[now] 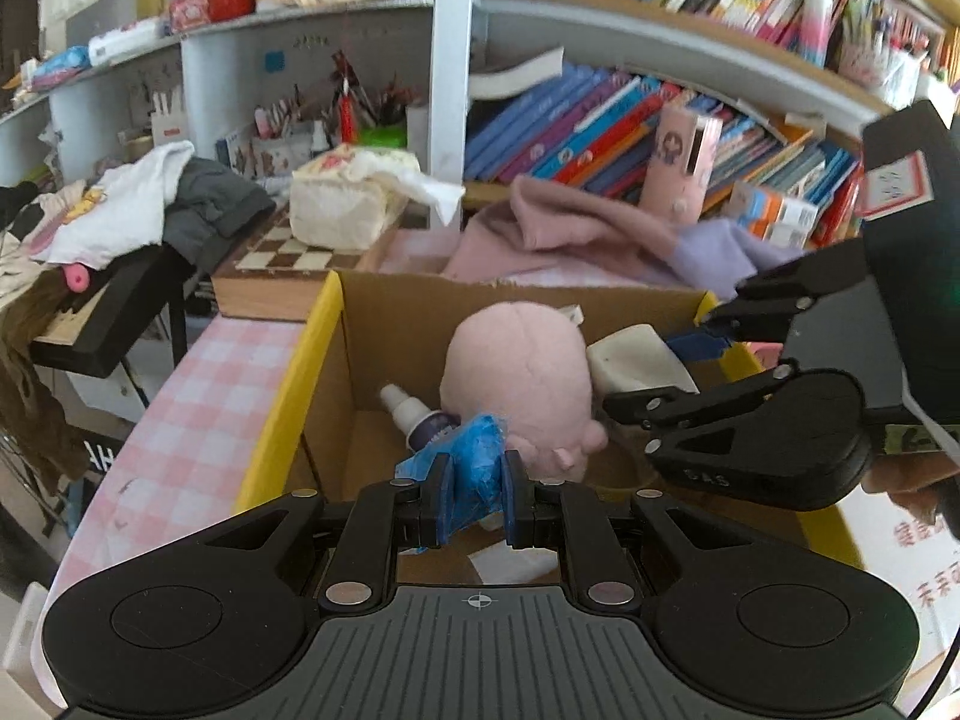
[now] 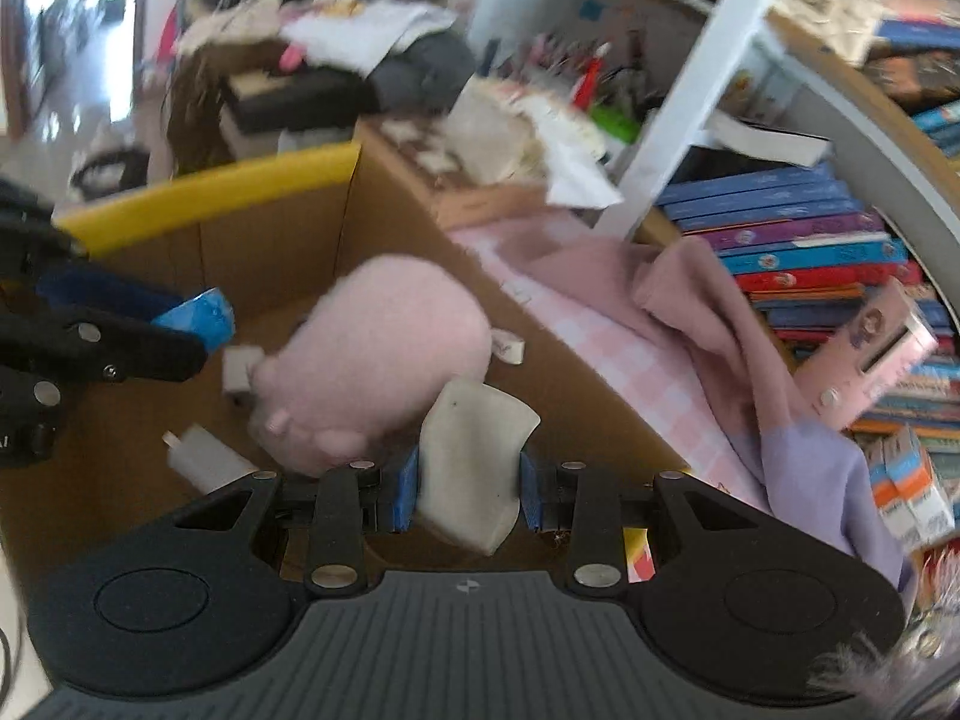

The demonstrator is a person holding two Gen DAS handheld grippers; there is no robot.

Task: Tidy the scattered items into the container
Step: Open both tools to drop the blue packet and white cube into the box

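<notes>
Item: my left claw (image 1: 477, 495) clamped on crumpled blue plastic (image 1: 474, 450); right claw (image 2: 468, 492) clamped on a white pad (image 2: 474, 456). Both hang over the cardboard box (image 1: 336, 372) holding the pink plush (image 1: 516, 378). Risk: a release near the rim could spill either onto the desk (image 1: 198, 372).

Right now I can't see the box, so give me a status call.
Left gripper shut on blue plastic wad. Right gripper shut on white sponge. Both over cardboard box; pink plush pig lies below.
</notes>
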